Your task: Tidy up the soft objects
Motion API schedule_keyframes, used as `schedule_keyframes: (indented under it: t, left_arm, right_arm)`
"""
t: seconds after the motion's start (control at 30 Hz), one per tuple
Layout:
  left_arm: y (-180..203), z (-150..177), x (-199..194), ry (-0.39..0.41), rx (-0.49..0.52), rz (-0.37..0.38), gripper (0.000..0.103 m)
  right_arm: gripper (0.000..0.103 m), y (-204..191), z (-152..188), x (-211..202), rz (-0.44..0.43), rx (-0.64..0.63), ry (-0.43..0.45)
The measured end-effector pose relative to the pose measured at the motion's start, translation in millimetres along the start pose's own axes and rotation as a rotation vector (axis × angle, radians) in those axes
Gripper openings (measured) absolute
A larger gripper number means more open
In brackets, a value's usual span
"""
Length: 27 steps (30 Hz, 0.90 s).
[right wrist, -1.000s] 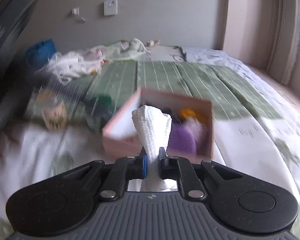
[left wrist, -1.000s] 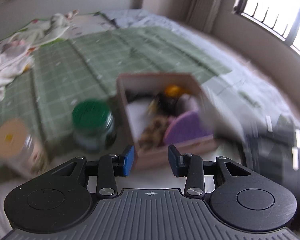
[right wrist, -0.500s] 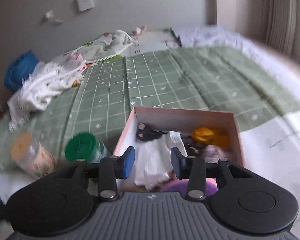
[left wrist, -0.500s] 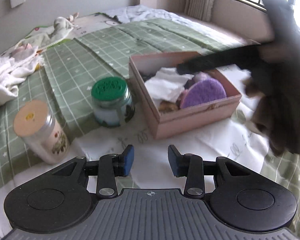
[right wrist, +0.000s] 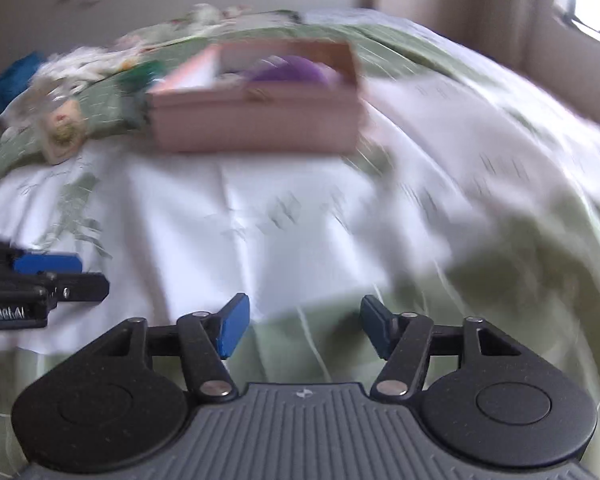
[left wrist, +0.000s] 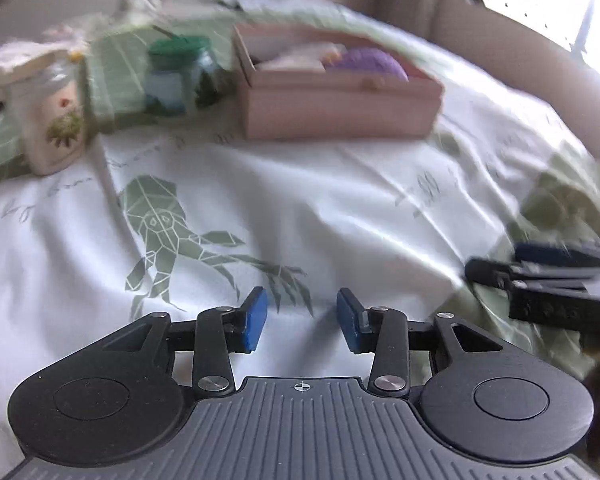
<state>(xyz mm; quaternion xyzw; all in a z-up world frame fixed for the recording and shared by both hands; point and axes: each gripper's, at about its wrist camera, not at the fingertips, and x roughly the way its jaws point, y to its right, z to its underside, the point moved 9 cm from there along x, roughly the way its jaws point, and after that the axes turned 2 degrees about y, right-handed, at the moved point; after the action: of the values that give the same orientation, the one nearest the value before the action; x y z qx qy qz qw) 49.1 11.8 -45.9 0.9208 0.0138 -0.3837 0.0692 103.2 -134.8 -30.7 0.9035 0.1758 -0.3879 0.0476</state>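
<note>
A pink box (left wrist: 332,96) sits on the bed and holds soft things: a purple round piece (left wrist: 370,62) and a white cloth (left wrist: 296,65). It also shows in the right wrist view (right wrist: 260,116) with the purple piece (right wrist: 292,70) inside. My left gripper (left wrist: 302,320) is open and empty, low over the white sheet, well short of the box. My right gripper (right wrist: 304,326) is open and empty, low over the bedding. Each gripper shows at the edge of the other's view, the right one (left wrist: 540,276) and the left one (right wrist: 40,280).
A green-lidded jar (left wrist: 176,76) and a tan-lidded container (left wrist: 54,128) stand left of the box. White cloths (right wrist: 84,60) and a blue item (right wrist: 12,80) lie at the far left. A green checked blanket (left wrist: 116,76) covers the bed behind. A window (left wrist: 548,4) is on the right.
My right gripper let go of the white cloth, which now lies in the box. Both grippers pulled back from the box and dropped low over the sheet.
</note>
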Motion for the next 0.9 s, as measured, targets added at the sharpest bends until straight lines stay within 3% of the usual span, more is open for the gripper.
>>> schedule_keyframes:
  t: [0.1, 0.23, 0.43, 0.9]
  left_arm:
    - [10.5, -1.3, 4.5, 0.03, 0.055, -0.007, 0.052]
    - [22.1, -6.2, 16.0, 0.089, 0.123, -0.019, 0.057]
    - [28.0, -5.4, 19.5, 0.166, 0.156, -0.05, 0.058]
    - [23.7, -6.8, 19.1, 0.161, 0.121, -0.042, 0.058]
  right_arm:
    - [0.082, 6.8, 7.7, -1.0, -0.017, 0.055, 0.102]
    - [0.101, 7.5, 4.5, 8.4, 0.046, 0.03, 0.092]
    - [0.103, 13.5, 5.1, 11.8, 0.102, 0.082, 0.099]
    - [0.103, 11.8, 9.3, 9.7, 0.081, 0.052, 0.175]
